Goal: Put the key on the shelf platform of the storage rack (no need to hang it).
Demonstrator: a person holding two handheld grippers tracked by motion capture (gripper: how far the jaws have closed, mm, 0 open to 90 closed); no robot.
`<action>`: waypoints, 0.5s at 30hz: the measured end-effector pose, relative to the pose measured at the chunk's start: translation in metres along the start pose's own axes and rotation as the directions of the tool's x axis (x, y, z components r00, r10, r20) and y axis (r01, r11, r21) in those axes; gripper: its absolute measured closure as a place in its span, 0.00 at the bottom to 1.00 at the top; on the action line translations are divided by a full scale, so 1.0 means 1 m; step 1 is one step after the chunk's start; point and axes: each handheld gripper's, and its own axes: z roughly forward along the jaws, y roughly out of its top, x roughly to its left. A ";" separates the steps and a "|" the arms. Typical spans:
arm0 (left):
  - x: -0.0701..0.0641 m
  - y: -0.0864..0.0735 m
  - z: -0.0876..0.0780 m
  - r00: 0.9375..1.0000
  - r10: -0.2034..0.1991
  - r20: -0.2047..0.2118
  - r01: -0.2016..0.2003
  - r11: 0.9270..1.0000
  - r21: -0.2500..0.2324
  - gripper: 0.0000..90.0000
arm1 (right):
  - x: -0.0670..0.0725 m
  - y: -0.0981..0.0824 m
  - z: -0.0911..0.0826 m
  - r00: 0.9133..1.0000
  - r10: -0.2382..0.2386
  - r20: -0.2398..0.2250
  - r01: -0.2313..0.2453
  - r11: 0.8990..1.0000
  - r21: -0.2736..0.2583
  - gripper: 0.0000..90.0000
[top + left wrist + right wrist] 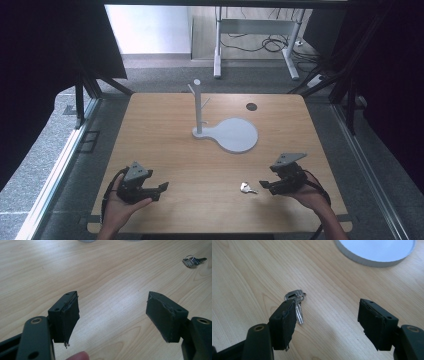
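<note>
Keys (247,188) lie flat near the tabletop's (165,130) front edge, right of its middle.
Your right gripper (265,185) gapes wide beside them, holding nothing; your left gripper (161,190), near the front-left corner, is equally wide and empty.

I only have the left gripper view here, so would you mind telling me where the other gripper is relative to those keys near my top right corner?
Observer: In the high view the right gripper sits just right of the keys, jaws open and pointing at them, not yet touching.
Operator: Thank you. Is anything else on the table?
Observer: Yes, a white stand with short pegs rises from a flat round base near the table's middle.
Operator: How near are the keys to that base?
Observer: Apart; in the right gripper view bare wood separates the keys from the base's rim.
</note>
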 end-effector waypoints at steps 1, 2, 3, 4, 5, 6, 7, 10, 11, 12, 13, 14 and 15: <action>0.000 0.000 0.000 1.000 -0.001 0.003 0.001 1.000 0.001 0.30 | 0.001 0.001 0.001 1.000 -0.003 -0.006 0.003 1.000 0.006 0.35; 0.000 -0.001 -0.001 1.000 -0.004 0.004 0.004 1.000 -0.002 0.30 | 0.003 0.003 0.004 1.000 -0.011 -0.011 0.011 1.000 0.013 0.35; 0.000 0.000 -0.001 1.000 -0.003 0.004 0.003 1.000 -0.003 0.30 | 0.005 0.005 0.006 1.000 -0.017 -0.016 0.018 1.000 0.025 0.35; 0.000 0.000 -0.002 1.000 -0.002 0.003 0.002 1.000 -0.003 0.30 | 0.007 0.007 0.008 0.999 -0.028 -0.022 0.029 0.999 0.036 0.35; 0.001 0.000 -0.002 1.000 -0.006 0.006 0.006 1.000 -0.006 0.30 | 0.009 0.009 0.011 0.999 -0.037 -0.030 0.039 0.998 0.047 0.35; 0.002 0.000 -0.002 1.000 -0.011 0.012 0.011 1.000 -0.004 0.30 | 0.011 0.012 0.013 0.998 -0.046 -0.035 0.048 0.997 0.058 0.35; 0.003 0.001 -0.003 1.000 -0.013 0.017 0.013 1.000 0.002 0.30 | 0.013 0.014 0.016 0.998 -0.057 -0.040 0.059 0.996 0.068 0.35; 0.006 0.000 -0.001 1.000 -0.020 0.020 0.019 1.000 0.021 0.30 | 0.016 0.021 0.024 0.996 -0.075 -0.056 0.080 0.993 0.092 0.35; 0.007 0.000 -0.001 1.000 -0.026 0.018 0.025 0.999 0.025 0.30 | 0.018 0.022 0.027 0.995 -0.076 -0.063 0.082 0.992 0.100 0.36; 0.007 0.000 0.000 0.999 -0.025 0.021 0.024 0.999 0.027 0.30 | 0.019 0.022 0.030 0.995 -0.080 -0.064 0.087 0.990 0.109 0.36; 0.008 -0.001 0.000 0.999 -0.030 0.025 0.029 0.999 0.026 0.30 | 0.020 0.022 0.032 0.994 -0.082 -0.066 0.089 0.990 0.113 0.36; 0.008 -0.001 0.000 0.999 -0.030 0.027 0.030 0.999 0.029 0.30 | 0.021 0.022 0.034 0.994 -0.080 -0.072 0.088 0.989 0.118 0.36; 0.008 -0.001 0.000 0.999 -0.030 0.027 0.029 0.999 0.029 0.30 | 0.022 0.021 0.037 0.994 -0.079 -0.078 0.088 0.989 0.121 0.36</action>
